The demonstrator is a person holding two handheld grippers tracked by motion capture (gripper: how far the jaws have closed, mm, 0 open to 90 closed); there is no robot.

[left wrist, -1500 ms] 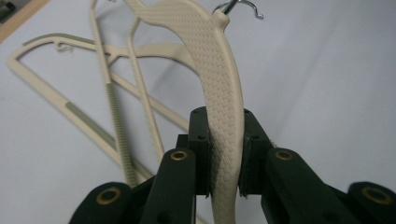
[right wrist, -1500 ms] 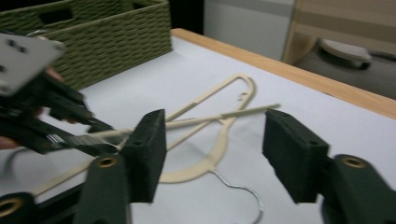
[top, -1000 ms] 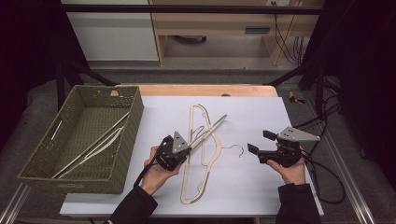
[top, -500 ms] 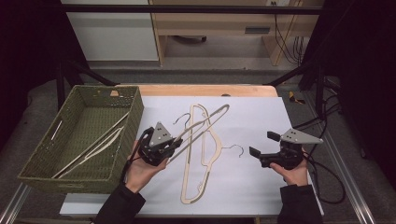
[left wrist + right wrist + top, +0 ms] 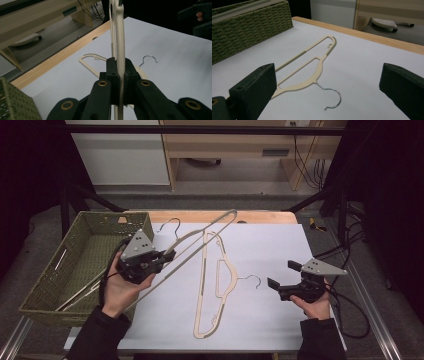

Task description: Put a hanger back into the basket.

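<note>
My left gripper (image 5: pixel 167 256) is shut on a beige hanger (image 5: pixel 200 234) and holds it tilted in the air beside the basket. In the left gripper view the jaws clamp that hanger's (image 5: pixel 120 37) bar edge-on. A second beige hanger (image 5: pixel 210 285) with a metal hook (image 5: pixel 252 280) lies flat on the white table. My right gripper (image 5: pixel 282 274) hovers just right of the hook. Its jaws have just been opening and stand wide with nothing between them. The right gripper view has the lying hanger (image 5: pixel 312 67) ahead of my right gripper (image 5: pixel 327 75).
A green woven basket (image 5: pixel 50 285) at the table's left holds several more hangers. Its wall (image 5: pixel 249 22) is far left in the right gripper view. A wooden strip (image 5: pixel 260 216) edges the table's far side. Cables trail off the right edge.
My left gripper has risen and moved left toward the basket, lifting its hanger off the one lying on the table. The right hand kept its place while its jaws spread a little wider.
</note>
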